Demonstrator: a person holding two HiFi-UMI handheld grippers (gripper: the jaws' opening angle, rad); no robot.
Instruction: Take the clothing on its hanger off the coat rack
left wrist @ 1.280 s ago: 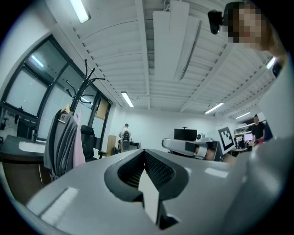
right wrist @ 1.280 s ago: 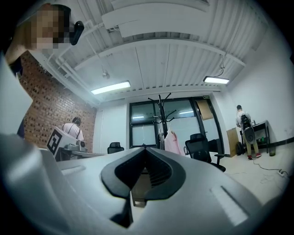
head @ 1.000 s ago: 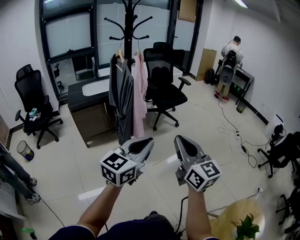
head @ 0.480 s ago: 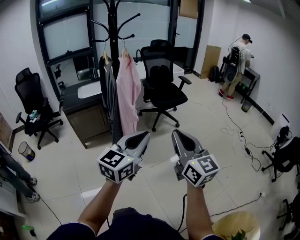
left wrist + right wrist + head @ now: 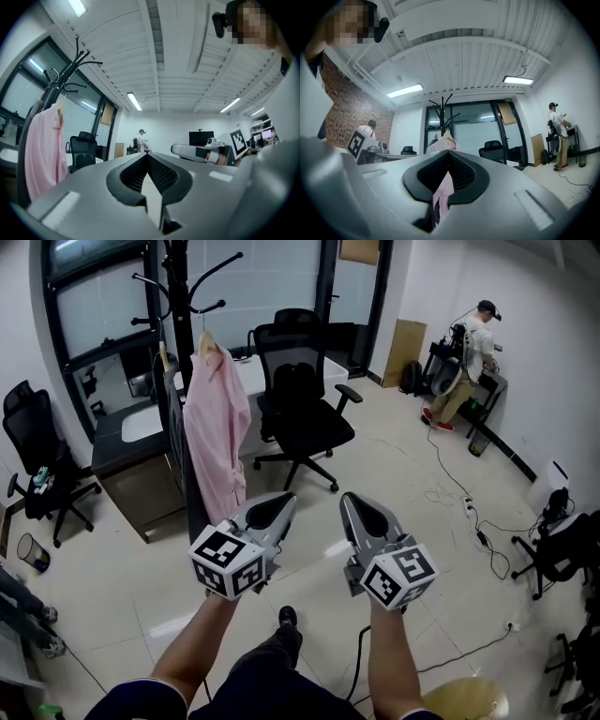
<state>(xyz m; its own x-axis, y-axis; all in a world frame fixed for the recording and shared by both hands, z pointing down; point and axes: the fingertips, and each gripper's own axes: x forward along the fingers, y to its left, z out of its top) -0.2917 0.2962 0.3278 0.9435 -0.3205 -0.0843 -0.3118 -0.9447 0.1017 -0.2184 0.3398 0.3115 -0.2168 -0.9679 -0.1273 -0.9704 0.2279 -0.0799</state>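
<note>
A black coat rack (image 5: 175, 324) stands at the upper left of the head view. On it hangs a pink shirt (image 5: 217, 427) on a wooden hanger (image 5: 204, 341), with a grey garment (image 5: 174, 418) behind it. My left gripper (image 5: 279, 500) and right gripper (image 5: 355, 500) are held side by side well short of the rack, both shut and holding nothing. In the left gripper view the rack (image 5: 70, 70) and pink shirt (image 5: 44, 150) are at far left, beyond the shut left gripper (image 5: 147, 155). The right gripper (image 5: 449, 152) points straight at the pink shirt (image 5: 442, 194).
A black office chair (image 5: 300, 404) stands right of the rack, a dark desk (image 5: 131, 442) behind it. Another black chair (image 5: 36, 460) and a bin (image 5: 31, 552) are at left. A person (image 5: 469, 357) stands at a bench far right. Cables (image 5: 469, 512) trail across the tiled floor.
The rack and its clothes have slid left in the head view and look nearer. Both grippers keep the same shut pose side by side.
</note>
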